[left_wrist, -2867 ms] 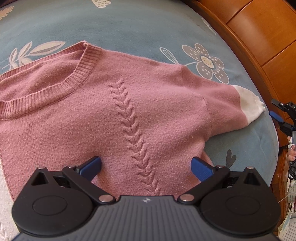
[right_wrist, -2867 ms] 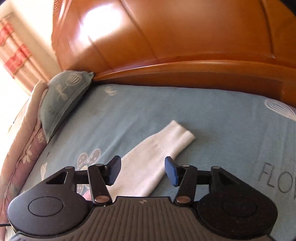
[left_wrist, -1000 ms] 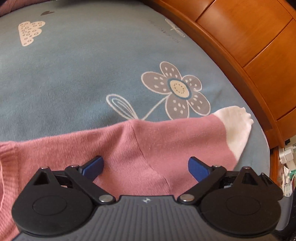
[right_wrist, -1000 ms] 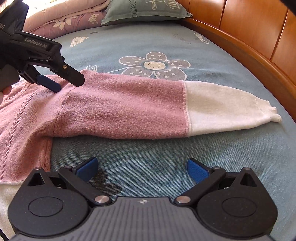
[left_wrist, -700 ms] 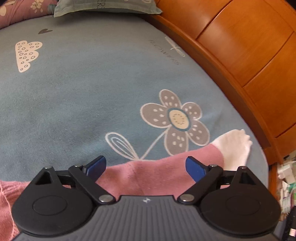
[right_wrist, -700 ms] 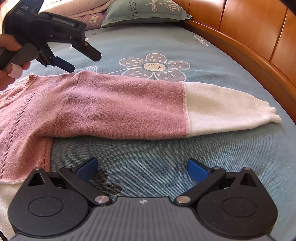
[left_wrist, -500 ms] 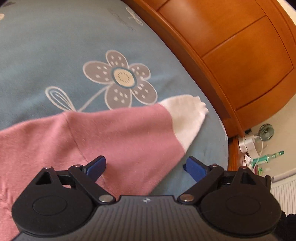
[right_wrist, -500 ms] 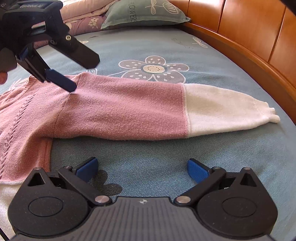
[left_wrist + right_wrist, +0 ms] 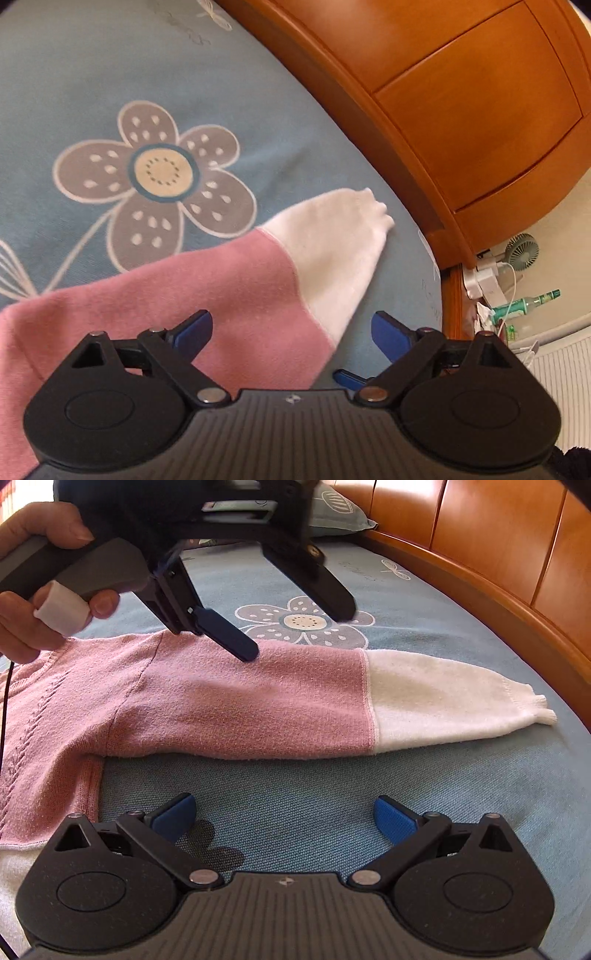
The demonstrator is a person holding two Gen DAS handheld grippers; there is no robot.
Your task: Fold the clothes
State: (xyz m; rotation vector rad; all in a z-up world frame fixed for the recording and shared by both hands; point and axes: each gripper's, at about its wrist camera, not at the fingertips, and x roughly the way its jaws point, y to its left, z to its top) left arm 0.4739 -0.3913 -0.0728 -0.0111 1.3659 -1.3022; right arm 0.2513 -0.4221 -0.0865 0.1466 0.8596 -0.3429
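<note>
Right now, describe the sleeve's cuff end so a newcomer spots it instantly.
Start at the blue bedsheet beside the wooden headboard. A pink sweater sleeve stretches across it, below the printed flower. The cuff end is its white section nearest the headboard, the only white knit against pink.

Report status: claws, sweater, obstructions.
Left claw open, over pink sleeve. Right claw open, empty, over bedsheet. Sweater flat, sleeve outstretched, unfolded. Nothing in the way.
</note>
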